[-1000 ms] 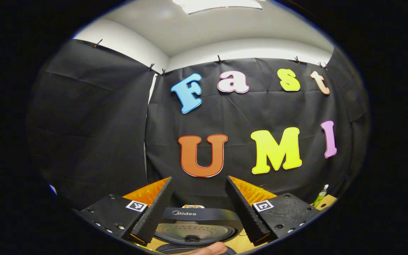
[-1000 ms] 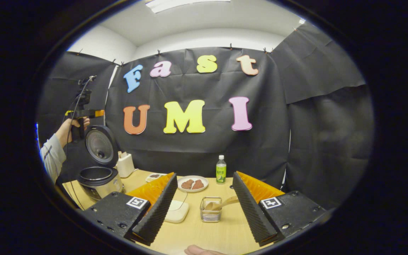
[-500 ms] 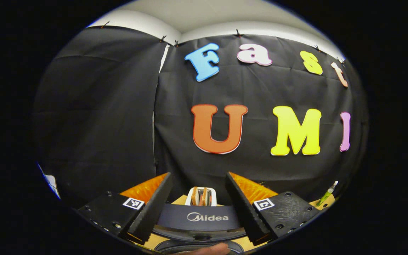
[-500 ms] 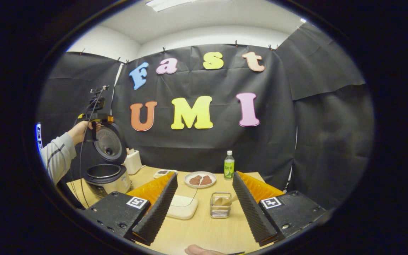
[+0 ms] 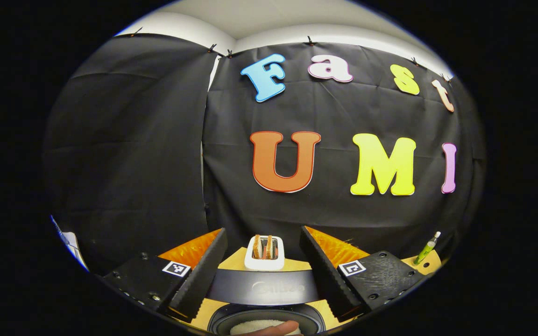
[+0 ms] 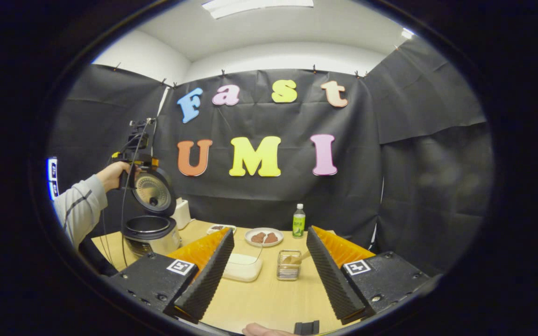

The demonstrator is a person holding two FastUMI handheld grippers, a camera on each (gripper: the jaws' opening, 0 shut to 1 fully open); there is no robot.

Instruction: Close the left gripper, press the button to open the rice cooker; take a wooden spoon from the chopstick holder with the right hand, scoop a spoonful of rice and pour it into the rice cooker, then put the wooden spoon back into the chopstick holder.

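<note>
Left gripper view: the left tool (image 5: 263, 266) hovers over the open rice cooker (image 5: 264, 322), fingers spread wide and holding nothing; the upright lid (image 5: 262, 291) stands just beyond the fingertips, and what looks like white rice lies in the pot at the near edge. A white toaster (image 5: 264, 254) with two slices in it stands farther back, and a green bottle (image 5: 426, 248) is far right. The button step looks finished, since the lid is up, so this tool has only to keep away from the pot mouth. Right gripper view: the right tool (image 6: 269, 266) is also wide open and empty, held level and low above the desk (image 6: 269, 298), pointing at the wire chopstick holder (image 6: 288, 271), where the wooden spoon (image 6: 295, 257) leans with its handle angled up to the right. To take it well, the fingers should come on either side of the handle above the holder's rim, close firmly, then lift straight up so the holder is not dragged. A lidded white container (image 6: 242, 267), probably the rice supply, sits left of the holder, and a plate (image 6: 263, 237) lies beyond. Far left, a hand (image 6: 114, 173) in a grey sleeve holds the other tool raised beside the cooker's lid.
</note>
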